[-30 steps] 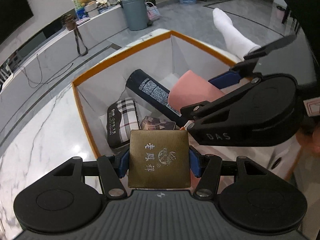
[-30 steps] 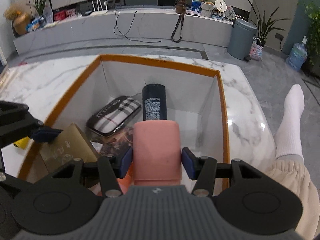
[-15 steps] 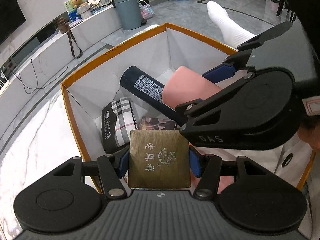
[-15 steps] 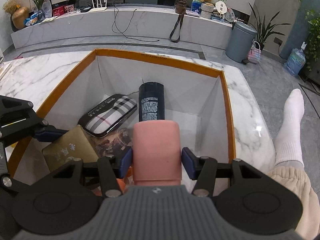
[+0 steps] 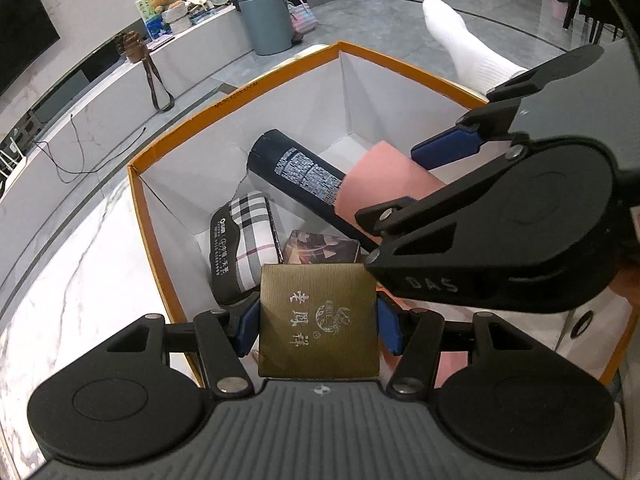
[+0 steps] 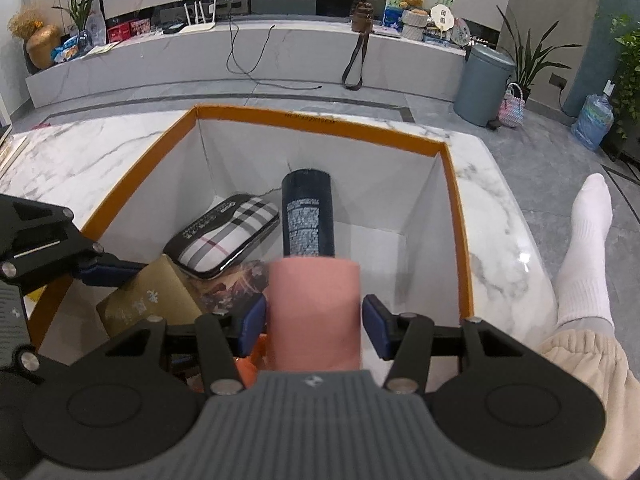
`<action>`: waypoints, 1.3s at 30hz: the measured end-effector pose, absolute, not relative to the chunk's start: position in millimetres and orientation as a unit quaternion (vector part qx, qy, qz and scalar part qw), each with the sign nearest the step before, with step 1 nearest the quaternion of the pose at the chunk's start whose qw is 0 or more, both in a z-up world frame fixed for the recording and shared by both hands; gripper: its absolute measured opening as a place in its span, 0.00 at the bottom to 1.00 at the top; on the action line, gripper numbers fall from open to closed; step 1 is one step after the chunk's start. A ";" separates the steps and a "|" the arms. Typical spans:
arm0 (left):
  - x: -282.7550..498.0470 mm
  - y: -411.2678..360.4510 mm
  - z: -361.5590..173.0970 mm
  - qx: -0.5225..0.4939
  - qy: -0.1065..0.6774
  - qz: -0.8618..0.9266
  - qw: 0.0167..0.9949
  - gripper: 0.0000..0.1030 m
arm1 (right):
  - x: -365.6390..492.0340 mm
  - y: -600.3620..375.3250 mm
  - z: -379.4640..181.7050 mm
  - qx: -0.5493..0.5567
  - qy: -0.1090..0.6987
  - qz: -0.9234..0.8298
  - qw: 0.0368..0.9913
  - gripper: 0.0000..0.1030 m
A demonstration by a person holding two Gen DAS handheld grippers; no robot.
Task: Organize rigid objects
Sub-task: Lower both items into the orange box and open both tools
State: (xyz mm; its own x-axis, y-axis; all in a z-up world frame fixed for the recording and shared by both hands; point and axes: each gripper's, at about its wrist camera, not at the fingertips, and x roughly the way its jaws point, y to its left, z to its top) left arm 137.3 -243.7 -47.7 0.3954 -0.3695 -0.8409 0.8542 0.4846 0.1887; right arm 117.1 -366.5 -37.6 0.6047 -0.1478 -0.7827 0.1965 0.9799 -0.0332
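An orange-rimmed white box [image 5: 240, 92] [image 6: 320, 122] stands on the marble table. Inside lie a dark cylinder [image 5: 296, 172] [image 6: 307, 216], a plaid case [image 5: 248, 240] [image 6: 228, 232] and a small dark printed box [image 5: 320, 246] [image 6: 236, 284]. My left gripper [image 5: 318, 312] is shut on a gold square box [image 5: 320, 340] [image 6: 152, 304] over the near left of the box. Beside it on the right, my right gripper [image 6: 314, 328] [image 5: 416, 184] is shut on a pink block [image 6: 314, 304] [image 5: 384, 176], held above the cylinder's near end.
The marble table [image 6: 100, 160] runs left and behind the box. A person's leg in a white sock [image 6: 588, 248] is close on the right. Something orange [image 6: 248, 360] shows under the right gripper. A grey bin [image 6: 484, 84] and a low shelf stand far back.
Both grippers keep their grips and stay over the box. The left wrist view has shifted only slightly.
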 end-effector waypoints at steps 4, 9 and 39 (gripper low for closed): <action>137.2 -244.5 -45.0 0.315 0.374 -0.398 0.776 0.68 | 116.2 -367.0 -37.1 0.033 0.432 -0.097 0.896 0.52; 136.5 -240.9 -35.2 0.305 0.356 -0.406 0.784 0.70 | 112.8 -370.3 -32.2 0.042 0.423 -0.099 0.900 0.52; 133.0 -227.8 -26.3 0.282 0.378 -0.422 0.775 0.33 | 96.1 -369.3 -21.7 0.059 0.399 -0.082 0.911 0.40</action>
State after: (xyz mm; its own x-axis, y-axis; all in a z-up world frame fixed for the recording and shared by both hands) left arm 133.0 -227.8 -26.3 0.3586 -0.4408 -0.8228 0.8663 0.4855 0.1175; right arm 96.1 -369.3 -21.7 0.6677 -0.1015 -0.7375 0.1959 0.9797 0.0425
